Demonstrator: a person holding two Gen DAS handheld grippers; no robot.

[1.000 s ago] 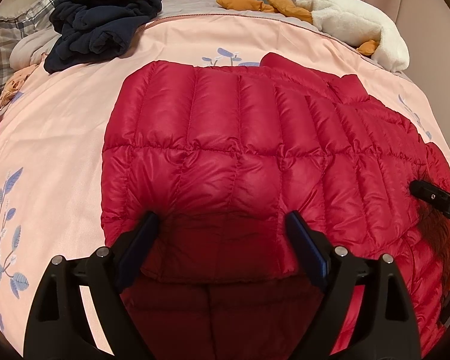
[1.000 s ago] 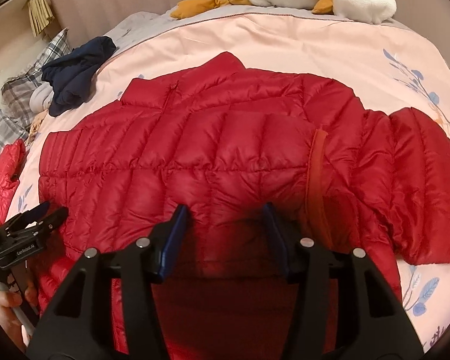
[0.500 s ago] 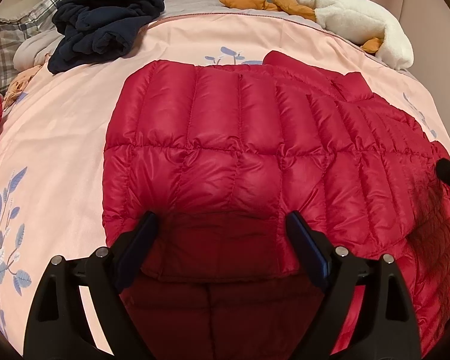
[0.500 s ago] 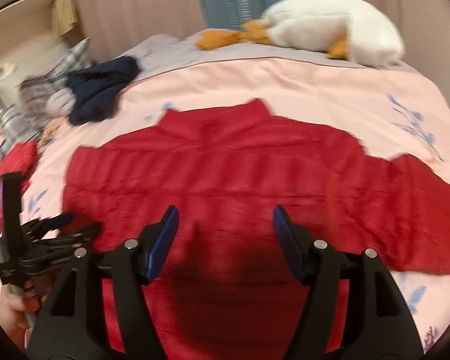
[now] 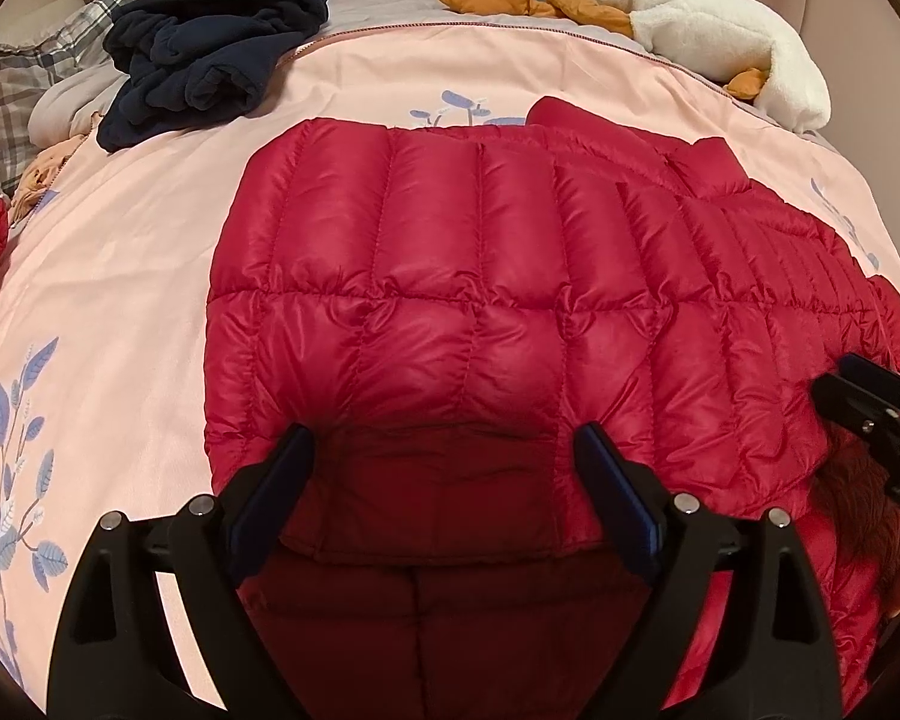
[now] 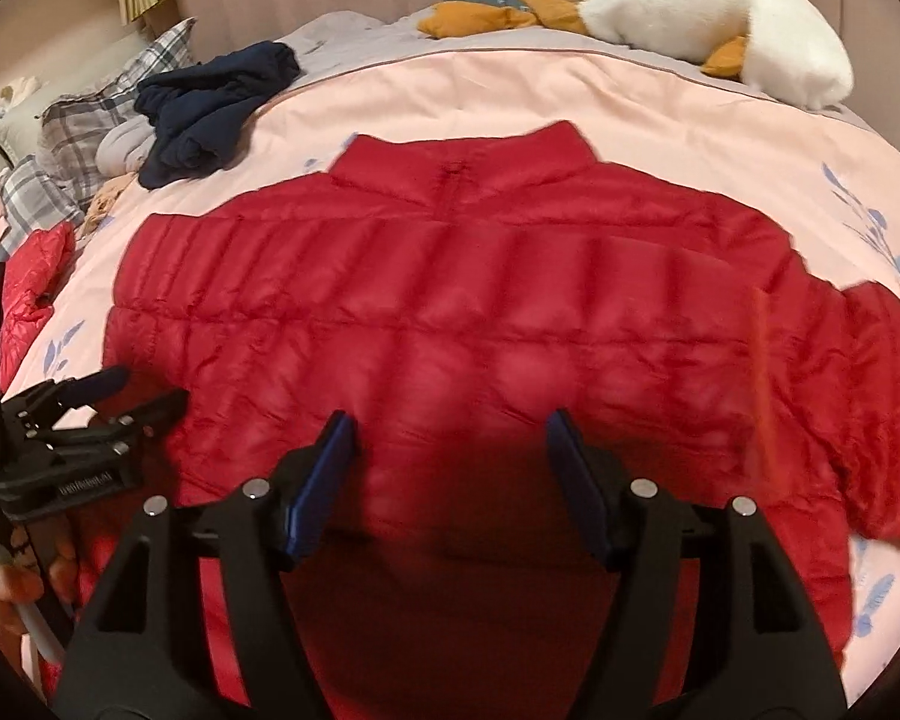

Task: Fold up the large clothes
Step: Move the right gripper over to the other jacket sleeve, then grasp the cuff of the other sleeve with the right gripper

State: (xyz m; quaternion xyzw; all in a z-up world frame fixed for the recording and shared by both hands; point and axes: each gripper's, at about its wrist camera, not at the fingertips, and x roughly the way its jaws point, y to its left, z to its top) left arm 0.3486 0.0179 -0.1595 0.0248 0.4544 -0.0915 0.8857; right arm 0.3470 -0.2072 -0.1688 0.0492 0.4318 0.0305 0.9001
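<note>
While the pink quilt (image 6: 660, 102) covers the bed, the red puffer jacket (image 6: 450, 312) lies spread flat on it, collar toward the far end, one sleeve out to the right. Navy clothes (image 5: 210, 54) sit bunched at far left, a white plush goose (image 6: 708, 12) at far right. My left gripper (image 5: 444, 498) stands wide, holding nothing, above the hem. My right gripper (image 6: 450, 480), jaws just widened, grips nothing either.

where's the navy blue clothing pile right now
In both views the navy pile sits far left on the pink bedspread, beside the plaid pillow, beyond the red jacket.
</note>
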